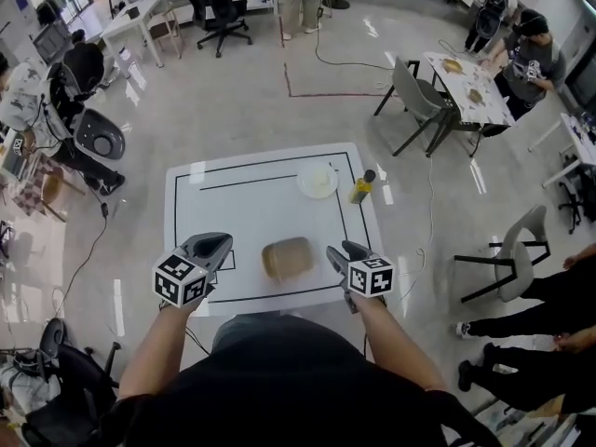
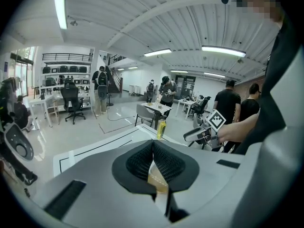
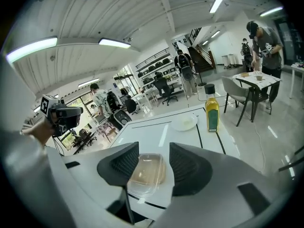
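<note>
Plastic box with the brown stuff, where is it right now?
In the head view the plastic box lies near the white table's front edge, midway between the left gripper and the right gripper, touching neither.

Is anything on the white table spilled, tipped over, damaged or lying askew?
Nothing stands out. The container sits flat near the front edge of the table, the bottle stands upright beside the plate at the far right, and no spill shows.

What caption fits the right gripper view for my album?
Right gripper, jaws apart, aimed at a clear box on the white table, bottle and plate beyond.
</note>
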A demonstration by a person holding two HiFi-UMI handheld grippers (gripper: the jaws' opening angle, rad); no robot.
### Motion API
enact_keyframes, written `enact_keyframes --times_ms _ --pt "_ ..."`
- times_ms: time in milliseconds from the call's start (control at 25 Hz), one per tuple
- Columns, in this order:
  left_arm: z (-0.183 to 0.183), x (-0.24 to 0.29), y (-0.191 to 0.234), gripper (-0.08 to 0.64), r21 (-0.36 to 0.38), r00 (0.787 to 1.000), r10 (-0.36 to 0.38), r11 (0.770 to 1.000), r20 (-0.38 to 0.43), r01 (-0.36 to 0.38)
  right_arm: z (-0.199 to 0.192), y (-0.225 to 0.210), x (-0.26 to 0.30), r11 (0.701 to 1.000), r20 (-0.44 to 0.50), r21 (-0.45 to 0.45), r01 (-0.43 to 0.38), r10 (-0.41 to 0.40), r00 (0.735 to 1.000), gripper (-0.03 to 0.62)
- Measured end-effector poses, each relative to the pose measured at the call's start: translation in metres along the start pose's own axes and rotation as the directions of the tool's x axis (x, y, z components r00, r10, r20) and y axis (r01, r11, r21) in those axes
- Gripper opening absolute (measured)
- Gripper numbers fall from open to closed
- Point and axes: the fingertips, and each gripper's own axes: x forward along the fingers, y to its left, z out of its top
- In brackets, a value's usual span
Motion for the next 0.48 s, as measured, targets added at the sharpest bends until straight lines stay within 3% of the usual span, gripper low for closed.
enact_keyframes --times_ms 480 --pt "-0.024 0.014 -0.003 0.023 -0.022 0.999 -0.013 1.000 -0.045 0.012 -0.053 -0.013 0.024 0.996 -0.090 0.079 -0.031 0.038 0.995 0.212"
